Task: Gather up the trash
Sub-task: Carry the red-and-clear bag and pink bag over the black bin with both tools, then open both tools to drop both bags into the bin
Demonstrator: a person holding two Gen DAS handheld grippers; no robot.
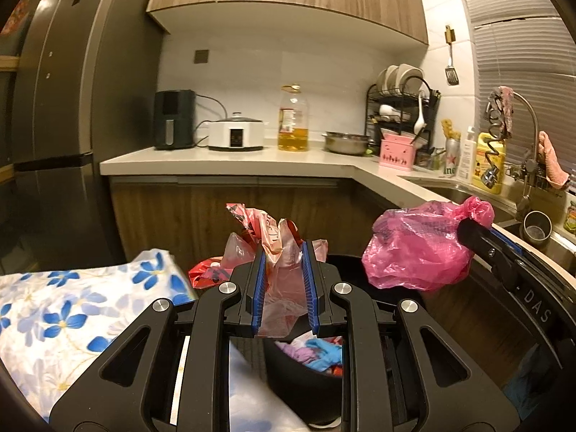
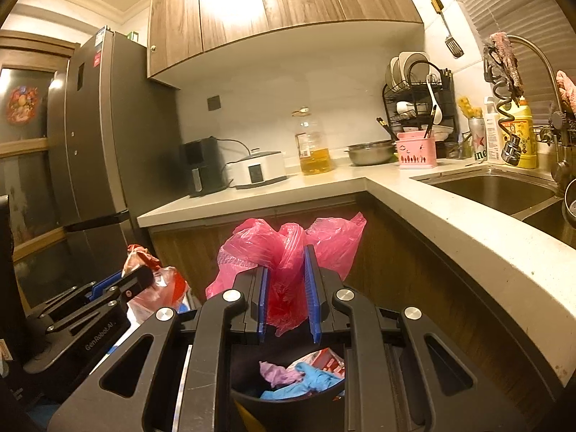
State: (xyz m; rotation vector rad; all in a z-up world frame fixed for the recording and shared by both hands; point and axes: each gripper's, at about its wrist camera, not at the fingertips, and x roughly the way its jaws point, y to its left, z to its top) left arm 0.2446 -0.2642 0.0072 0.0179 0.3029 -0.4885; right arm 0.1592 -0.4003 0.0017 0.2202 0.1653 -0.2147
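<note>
Left gripper [image 1: 284, 252] closed to a narrow gap on a pale pink and red printed plastic bag [image 1: 273, 237], bag bunched between the blue pads, upper part sticking out above the fingertips. Right gripper [image 2: 286, 257] likewise nearly closed, clamped on a crumpled bright pink plastic bag [image 2: 284, 248]; same bag visible from the left wrist view at right [image 1: 417, 244], pinched by the black finger coming in from the right edge. Both bags held in the air above a black trash bin [image 2: 288, 406], directly below the grippers; bin already containing purple and blue crumpled material plus a red and white wrapper [image 2: 324, 360]. Bin standing in the inner corner of the L-shaped counter [image 2: 396, 194], in front of the wooden cabinet fronts. Blue-flowered cloth [image 1: 72, 309] at lower left in the left wrist view, just beside the bin. On the counter along the back wall: black air fryer [image 1: 174, 118] at the left end, white cooker [image 1: 235, 133] next to it, oil bottle [image 1: 293, 122], steel bowl [image 1: 347, 142], pink utensil holder [image 1: 396, 151] near the corner, dish rack [image 1: 403, 104] behind. Sink [image 2: 496, 190] set into the right run of the counter. Grey fridge [image 1: 61, 108] against the counter's left end.
</note>
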